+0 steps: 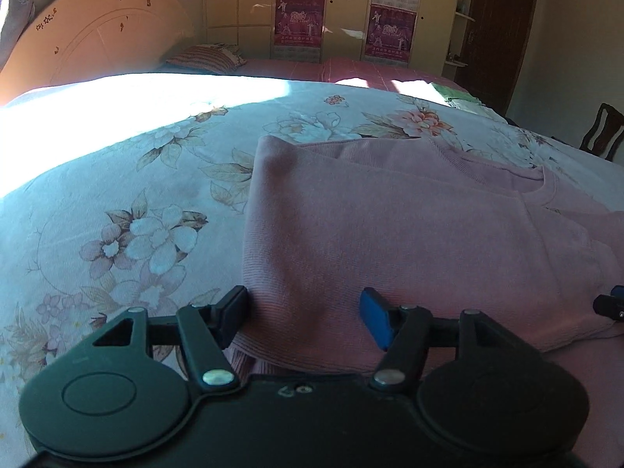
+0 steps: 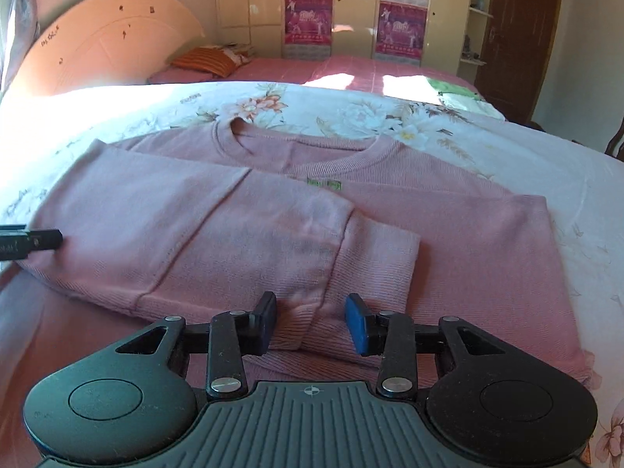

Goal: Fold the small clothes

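A pink knit sweater [image 1: 390,226] lies flat on the floral bedspread [image 1: 117,195], with both sleeves folded across the body. My left gripper [image 1: 306,318] is open, its fingers straddling the sweater's near left hem. In the right wrist view the sweater [image 2: 273,218] shows its round neckline far and a sleeve cuff [image 2: 374,261] lying across the middle. My right gripper [image 2: 312,321] is open around the ribbed near hem. The left gripper's finger tip [image 2: 39,240] shows at the left edge, and the right gripper's tip [image 1: 612,304] shows at the right edge of the left wrist view.
A curved wooden headboard [image 2: 109,35] stands at the far left. A striped pillow [image 2: 206,60] and a pink sheet [image 2: 351,70] lie beyond the bedspread. Wardrobes with pink calendars [image 2: 399,27] line the back wall. A dark door [image 2: 514,39] and a chair [image 1: 602,132] are at the right.
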The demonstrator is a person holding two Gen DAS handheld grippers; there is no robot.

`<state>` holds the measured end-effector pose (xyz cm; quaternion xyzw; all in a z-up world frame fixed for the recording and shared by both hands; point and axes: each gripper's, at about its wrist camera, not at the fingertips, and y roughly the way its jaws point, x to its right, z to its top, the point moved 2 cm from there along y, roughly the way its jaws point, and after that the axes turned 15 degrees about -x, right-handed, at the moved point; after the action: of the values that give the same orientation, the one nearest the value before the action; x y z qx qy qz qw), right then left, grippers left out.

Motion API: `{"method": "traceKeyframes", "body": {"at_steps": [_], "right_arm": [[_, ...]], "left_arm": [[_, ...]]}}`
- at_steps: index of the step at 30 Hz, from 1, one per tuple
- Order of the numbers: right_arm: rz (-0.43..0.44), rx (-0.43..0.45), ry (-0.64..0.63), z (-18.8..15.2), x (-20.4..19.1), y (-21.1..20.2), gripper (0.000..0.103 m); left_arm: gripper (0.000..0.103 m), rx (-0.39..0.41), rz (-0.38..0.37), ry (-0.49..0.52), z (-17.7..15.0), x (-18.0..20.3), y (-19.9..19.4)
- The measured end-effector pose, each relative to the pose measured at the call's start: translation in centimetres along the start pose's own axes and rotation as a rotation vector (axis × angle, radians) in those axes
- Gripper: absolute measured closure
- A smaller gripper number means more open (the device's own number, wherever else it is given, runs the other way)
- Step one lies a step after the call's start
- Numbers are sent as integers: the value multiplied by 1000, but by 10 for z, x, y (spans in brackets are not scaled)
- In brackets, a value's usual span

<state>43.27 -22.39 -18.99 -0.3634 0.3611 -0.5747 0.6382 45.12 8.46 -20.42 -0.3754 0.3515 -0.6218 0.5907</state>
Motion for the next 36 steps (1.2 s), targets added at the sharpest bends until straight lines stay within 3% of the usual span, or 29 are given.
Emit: {"method": "traceKeyframes", "body": {"at_steps": [3, 6, 12, 15, 17, 28, 36], "right_arm": [[28, 19, 22, -5, 1, -16, 64], [88, 30, -4, -14, -10, -33, 64], [159, -4, -77, -43, -43, -43, 64], [143, -39, -110, -59, -46, -38, 64], [110, -59, -126, -73, -41, -32, 64], [110, -46, -105, -109, -2, -54, 64], [245, -10, -137, -123, -27, -86, 64]], "left_arm": [[42, 4, -37, -31, 0, -1, -18], [42, 15, -67, 33, -11, 18, -37], [42, -52, -156, 150, -63, 70, -49], [41, -82, -136, 178, -88, 84, -41], [39, -50, -94, 186, -99, 86, -41], [39, -73, 11, 99, -119, 90, -61], [41, -79, -2, 96, -144, 105, -91]]}}
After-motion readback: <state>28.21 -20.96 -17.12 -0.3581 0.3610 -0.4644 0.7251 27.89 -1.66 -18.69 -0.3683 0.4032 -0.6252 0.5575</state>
